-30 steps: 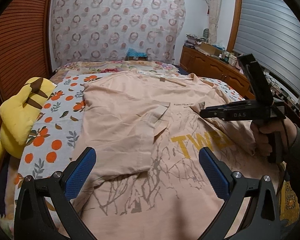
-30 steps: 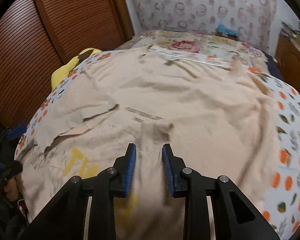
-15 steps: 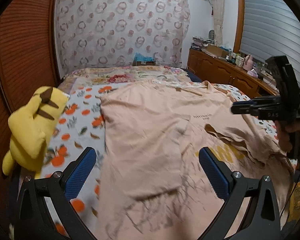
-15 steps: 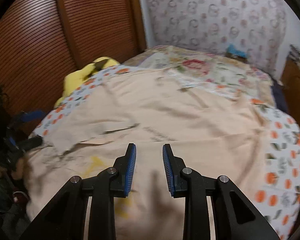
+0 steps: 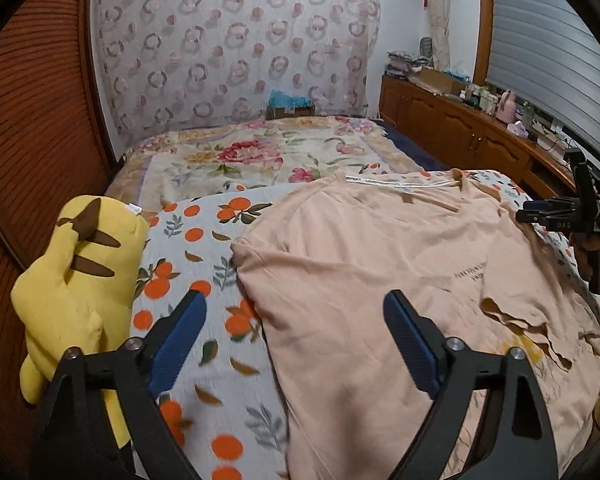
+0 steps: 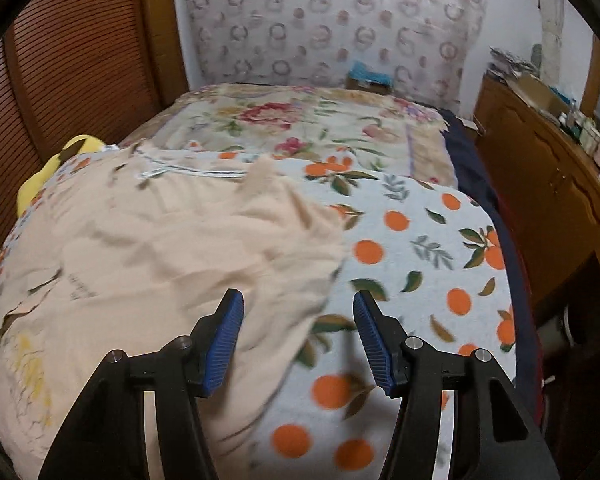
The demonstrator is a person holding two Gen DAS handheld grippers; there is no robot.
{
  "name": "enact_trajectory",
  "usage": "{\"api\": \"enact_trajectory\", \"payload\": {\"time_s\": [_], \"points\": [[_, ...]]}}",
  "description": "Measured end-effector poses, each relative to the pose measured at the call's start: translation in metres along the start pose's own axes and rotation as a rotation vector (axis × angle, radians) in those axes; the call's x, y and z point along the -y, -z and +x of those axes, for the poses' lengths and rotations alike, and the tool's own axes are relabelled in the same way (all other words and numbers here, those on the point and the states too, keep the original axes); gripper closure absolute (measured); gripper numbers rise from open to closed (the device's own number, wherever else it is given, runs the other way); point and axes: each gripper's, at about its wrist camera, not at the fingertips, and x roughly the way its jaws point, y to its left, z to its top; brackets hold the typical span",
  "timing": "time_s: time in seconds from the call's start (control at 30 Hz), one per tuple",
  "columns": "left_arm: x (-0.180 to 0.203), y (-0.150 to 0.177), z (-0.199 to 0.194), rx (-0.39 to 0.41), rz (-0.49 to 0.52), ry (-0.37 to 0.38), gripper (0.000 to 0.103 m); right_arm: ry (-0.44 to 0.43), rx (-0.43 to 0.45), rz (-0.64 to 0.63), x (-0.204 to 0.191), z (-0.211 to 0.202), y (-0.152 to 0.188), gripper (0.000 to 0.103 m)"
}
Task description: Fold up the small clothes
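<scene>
Here the left wrist view alone shows the left gripper: its blue ribbed pads stand spread, having just been closing a little, with nothing pinched between them, and under their gap runs the left edge of the peach cotton T-shirt. Only this view takes in the right gripper from outside, a black tool held up over the shirt's far right side by the person's hand. The right wrist view gives that tool's own outlook: its jaws have just been opening and stand parted and empty, hovering over the shirt's right edge where cloth meets the white bedspread with orange fruit print.

The shirt lies flat on that bedspread, wrinkled, its sides turned inward so their ragged edges meet near the middle; a yellow print shows under the overlap and a small line of dark lettering sits on the cloth above it. Its neck band points to the far end of the bed.

Both grippers tilt down toward the bed. Left of the shirt a yellow plush toy with brown stripes leans by the ribbed wooden door. Beyond lie a flowered quilt, then a ring-patterned curtain; a cluttered wooden sideboard runs along the right wall.
</scene>
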Motion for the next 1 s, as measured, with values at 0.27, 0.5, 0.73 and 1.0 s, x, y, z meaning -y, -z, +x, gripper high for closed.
{"api": "enact_trajectory", "payload": {"time_s": [0.27, 0.5, 0.73, 1.0], "points": [[-0.020, -0.008, 0.040, -0.084, -0.026, -0.015, 0.024, -0.013, -0.015, -0.003, -0.002, 0.023, -0.020, 0.044], [-0.037, -0.014, 0.066, -0.131, -0.052, -0.026, 0.024, 0.003, -0.001, -0.015, 0.010, 0.035, -0.024, 0.044], [-0.036, -0.018, 0.082, -0.161, -0.038, -0.019, 0.030, 0.002, -0.002, -0.021, 0.009, 0.038, -0.024, 0.044], [-0.036, -0.019, 0.088, -0.161, -0.026, 0.054, 0.070, -0.026, -0.007, -0.075, 0.004, 0.038, -0.025, 0.069]]}}
